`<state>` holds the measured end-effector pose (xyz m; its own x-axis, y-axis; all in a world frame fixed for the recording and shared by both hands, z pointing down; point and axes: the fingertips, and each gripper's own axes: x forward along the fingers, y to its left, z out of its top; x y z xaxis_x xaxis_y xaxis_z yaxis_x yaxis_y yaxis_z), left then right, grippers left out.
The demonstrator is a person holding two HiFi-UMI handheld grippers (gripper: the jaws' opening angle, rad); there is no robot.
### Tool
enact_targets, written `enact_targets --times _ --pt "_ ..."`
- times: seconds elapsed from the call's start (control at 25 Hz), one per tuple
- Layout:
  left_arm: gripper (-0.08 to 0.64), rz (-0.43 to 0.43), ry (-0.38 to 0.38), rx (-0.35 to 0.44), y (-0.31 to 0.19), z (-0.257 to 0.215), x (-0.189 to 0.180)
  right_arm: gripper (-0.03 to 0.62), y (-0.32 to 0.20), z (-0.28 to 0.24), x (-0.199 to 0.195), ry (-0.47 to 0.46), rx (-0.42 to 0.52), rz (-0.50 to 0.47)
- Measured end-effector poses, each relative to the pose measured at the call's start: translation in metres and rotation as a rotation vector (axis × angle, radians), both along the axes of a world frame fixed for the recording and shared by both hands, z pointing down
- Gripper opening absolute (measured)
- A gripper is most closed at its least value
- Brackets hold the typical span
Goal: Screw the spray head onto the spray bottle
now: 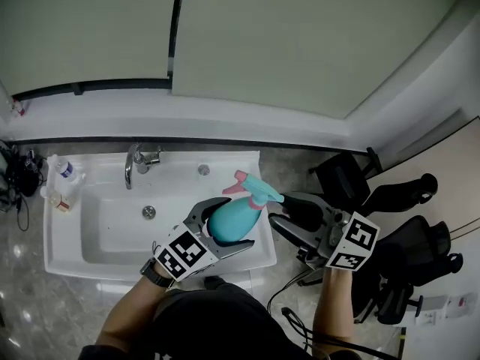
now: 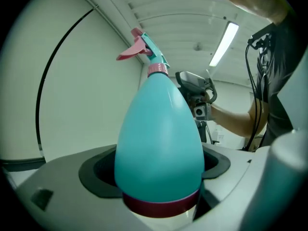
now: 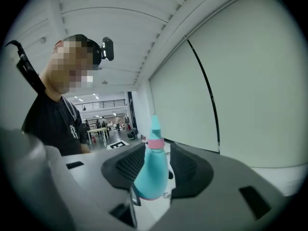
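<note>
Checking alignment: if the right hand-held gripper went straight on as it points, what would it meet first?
Most likely the spray bottle, held by the left hand-held gripper: it sits straight ahead of the open jaws, though depth is unclear.

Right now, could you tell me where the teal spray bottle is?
Head view, centre: the teal spray bottle is clamped in the left gripper, over the sink's right rim.

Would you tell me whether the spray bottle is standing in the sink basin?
No, the spray bottle is held up over the sink, clamped between the jaws of the left gripper.
</note>
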<state>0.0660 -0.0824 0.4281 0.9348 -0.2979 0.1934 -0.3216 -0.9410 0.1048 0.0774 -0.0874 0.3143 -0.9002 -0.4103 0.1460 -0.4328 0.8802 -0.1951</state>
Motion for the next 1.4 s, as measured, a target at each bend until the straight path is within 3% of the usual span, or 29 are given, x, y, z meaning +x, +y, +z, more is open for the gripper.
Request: enact_targets --times 0.24,0.52,0.68,0.88,1.0,1.16,1.28,1.4 --pt "0.449 0.039 -0.031 0.006 0.006 -0.003 0.001 0.170 -0.004 -0.004 -0.017 -0.032 0.000 -0.126" --pt "0.449 -0.034 -0.093 0.127 -0.001 -0.008 0.000 0.168 -0.010 -0.014 -0.020 -0.101 0.011 -0.096" --pt "0.449 -0.039 -0.067 0.140 -0.001 -0.014 0.001 0.140 -0.005 -0.019 -0.019 -0.119 0.056 -0.101" --pt "0.449 0.062 0.034 0.059 0.008 -0.016 0.009 0.139 0.000 -0.021 -0.019 -0.051 0.181 -0.117" --pt "0.449 0.013 0.022 0.105 0.002 -0.019 0.005 0.138 -0.001 -0.021 -0.020 0.022 0.221 -0.050" --pt "0.449 -0.136 -0.025 0.224 -0.015 -0.027 -0.004 0.138 -0.008 -0.030 -0.026 0.081 0.227 0.110" --pt "0.449 -0.260 -0.066 0.295 -0.027 -0.032 -0.009 0.138 -0.015 -0.035 -0.025 0.092 0.209 0.238" --pt "0.449 -0.360 -0.117 0.314 -0.037 -0.031 -0.011 0.138 -0.022 -0.035 -0.023 0.090 0.203 0.375"
